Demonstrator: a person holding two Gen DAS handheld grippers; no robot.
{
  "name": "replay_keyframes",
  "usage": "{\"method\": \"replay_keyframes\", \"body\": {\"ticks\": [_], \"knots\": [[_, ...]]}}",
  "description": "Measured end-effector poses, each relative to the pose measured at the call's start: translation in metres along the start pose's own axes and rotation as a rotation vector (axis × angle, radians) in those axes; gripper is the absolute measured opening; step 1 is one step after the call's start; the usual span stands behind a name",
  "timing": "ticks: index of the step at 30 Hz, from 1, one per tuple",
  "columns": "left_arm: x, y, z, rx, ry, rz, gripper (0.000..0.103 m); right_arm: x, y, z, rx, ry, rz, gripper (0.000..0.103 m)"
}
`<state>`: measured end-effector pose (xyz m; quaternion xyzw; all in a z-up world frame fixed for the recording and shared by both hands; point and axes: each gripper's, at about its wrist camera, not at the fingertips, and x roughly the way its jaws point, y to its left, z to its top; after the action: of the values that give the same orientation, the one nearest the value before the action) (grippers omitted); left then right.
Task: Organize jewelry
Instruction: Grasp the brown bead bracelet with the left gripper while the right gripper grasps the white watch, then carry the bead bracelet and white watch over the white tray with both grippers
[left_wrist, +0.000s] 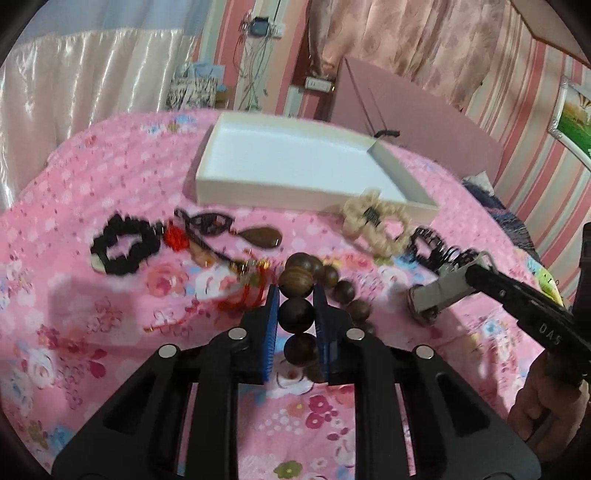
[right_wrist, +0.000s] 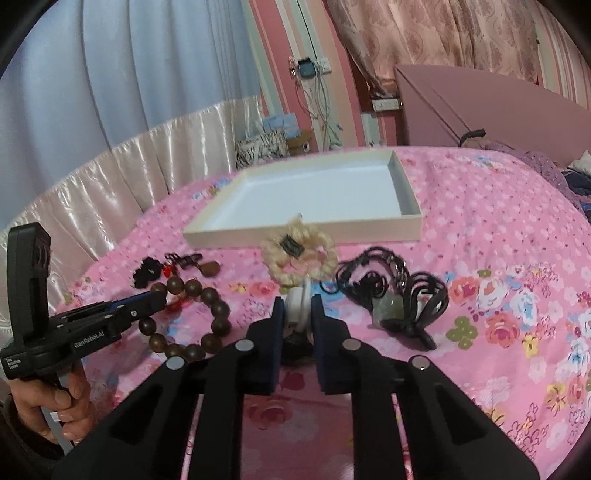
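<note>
your left gripper (left_wrist: 295, 306) clamps the wooden bead bracelet (left_wrist: 317, 280) at mid-bed; your right gripper (right_wrist: 297, 314) pinches a white ring (right_wrist: 298, 306) by the white tray's (right_wrist: 410, 199) near edge.

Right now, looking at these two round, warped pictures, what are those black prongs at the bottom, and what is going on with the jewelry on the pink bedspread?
No robot: a person holds hand tongs, each carrying a fisheye camera looking along its prongs.

The left tongs are shut on a wooden bead bracelet. The right tongs are shut on a white ring-shaped piece; what it is I cannot tell.

On the floral bedspread lie an empty white box, a cream scrunchie, black cord necklaces and a black scrunchie.
</note>
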<state>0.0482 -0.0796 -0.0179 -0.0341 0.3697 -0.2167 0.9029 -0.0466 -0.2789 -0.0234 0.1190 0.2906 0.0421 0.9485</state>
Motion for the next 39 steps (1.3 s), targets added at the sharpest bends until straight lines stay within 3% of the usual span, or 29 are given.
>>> {"method": "replay_keyframes", "body": {"ticks": [9, 13, 16, 19, 21, 26, 30, 35, 39], "knots": [[-0.017, 0.000, 0.042, 0.037, -0.061, 0.006, 0.016, -0.011, -0.010, 0.036, -0.014, -0.068, 0.003, 0.013], [-0.027, -0.003, 0.080, 0.066, -0.149, 0.043, 0.016, -0.015, -0.011, 0.070, -0.040, -0.127, 0.002, 0.013], [-0.033, -0.002, 0.106, 0.081, -0.194, 0.060, 0.016, -0.008, -0.012, 0.098, -0.051, -0.153, 0.009, 0.013], [-0.019, -0.004, 0.135, 0.114, -0.190, -0.003, 0.017, 0.009, -0.016, 0.127, -0.055, -0.162, 0.009, 0.013], [-0.004, -0.004, 0.144, 0.134, -0.198, 0.019, 0.017, 0.027, -0.019, 0.141, -0.057, -0.143, -0.002, 0.013], [0.058, 0.015, 0.152, 0.123, -0.103, 0.008, 0.017, 0.084, -0.037, 0.151, -0.055, -0.034, -0.015, 0.013], [0.098, 0.035, 0.141, 0.108, -0.048, 0.051, 0.017, 0.114, -0.055, 0.140, -0.017, 0.019, 0.007, 0.013], [0.118, 0.054, 0.138, 0.072, 0.001, 0.118, 0.017, 0.130, -0.065, 0.130, 0.001, 0.074, -0.002, 0.014], [0.132, 0.067, 0.131, 0.058, 0.048, 0.139, 0.017, 0.129, -0.068, 0.128, 0.001, 0.094, -0.061, 0.014]]}}
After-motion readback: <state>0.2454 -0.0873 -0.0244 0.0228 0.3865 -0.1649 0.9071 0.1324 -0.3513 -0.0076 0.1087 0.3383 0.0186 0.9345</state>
